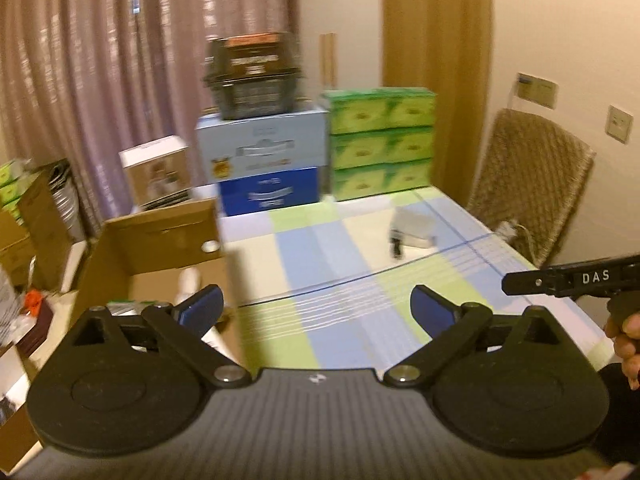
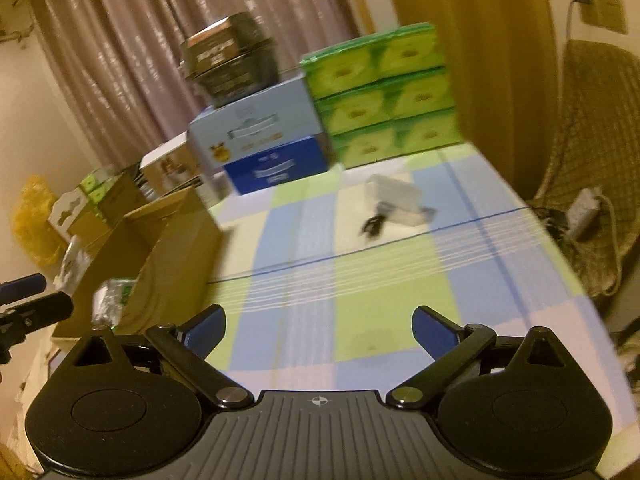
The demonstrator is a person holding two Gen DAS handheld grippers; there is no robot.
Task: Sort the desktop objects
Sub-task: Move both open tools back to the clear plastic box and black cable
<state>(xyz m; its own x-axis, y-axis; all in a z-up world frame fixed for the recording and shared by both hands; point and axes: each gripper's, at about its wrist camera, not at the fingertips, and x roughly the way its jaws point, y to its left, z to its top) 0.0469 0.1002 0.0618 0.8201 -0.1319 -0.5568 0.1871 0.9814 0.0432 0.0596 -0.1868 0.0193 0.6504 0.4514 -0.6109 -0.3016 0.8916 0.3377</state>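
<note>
Left wrist view, pretty blurry: my left gripper [image 1: 316, 304] and right gripper [image 2: 318, 326] both gape wide, flat blue pads empty, over the checked tablecloth [image 1: 344, 300]. Soft grey pouch [image 1: 414, 226] lies toward the far right corner, brown cardboard box [image 1: 160, 236] at the left edge.

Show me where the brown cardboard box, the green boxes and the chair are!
cardboard box [image 1: 176, 236]: left wrist view, its far inner wall.
green boxes [image 1: 380, 144]: left wrist view, front of the middle row of the stack.
chair [image 1: 528, 176]: left wrist view, its woven backrest.
</note>
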